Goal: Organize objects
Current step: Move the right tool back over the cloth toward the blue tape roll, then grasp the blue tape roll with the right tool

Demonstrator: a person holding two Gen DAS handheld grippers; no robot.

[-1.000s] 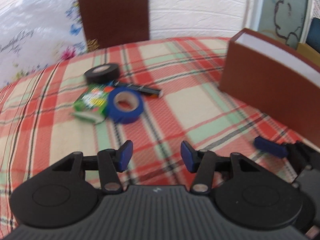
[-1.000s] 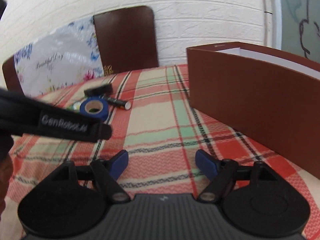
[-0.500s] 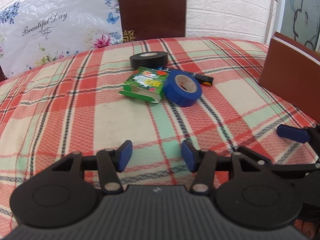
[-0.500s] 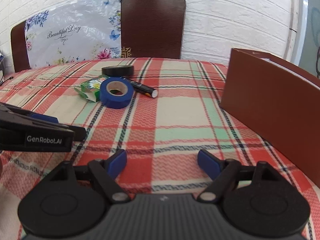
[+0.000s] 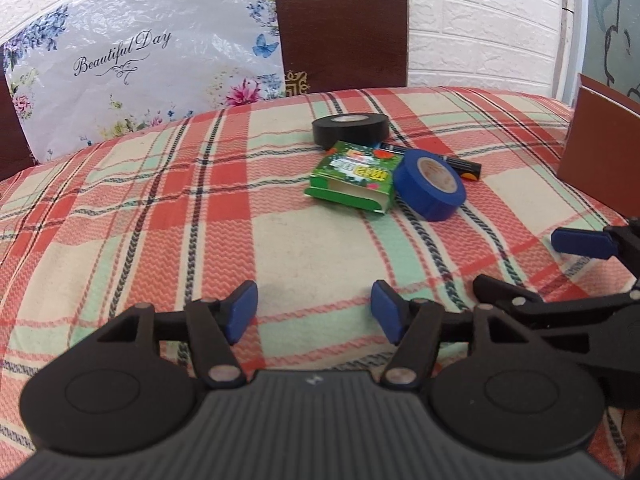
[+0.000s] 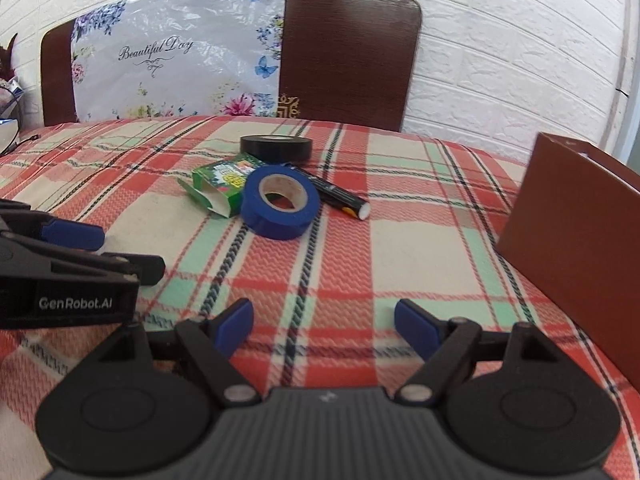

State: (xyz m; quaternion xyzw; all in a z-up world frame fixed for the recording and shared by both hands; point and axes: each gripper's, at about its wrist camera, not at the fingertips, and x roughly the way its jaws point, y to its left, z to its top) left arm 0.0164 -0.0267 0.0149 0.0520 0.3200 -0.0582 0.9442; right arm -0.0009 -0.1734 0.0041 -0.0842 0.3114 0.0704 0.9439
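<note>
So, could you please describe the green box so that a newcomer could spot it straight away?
On the plaid tablecloth, find the small cluster in front of the brown chair back. The green box lies beside the blue tape roll, the only flat, printed carton there, with one end open.

On the counter a small carton lies just left of a tape roll, touching it. A second roll sits behind both. A marker lies behind and right of the nearer roll. A box stands well to the right; a chair is behind the counter.
</note>
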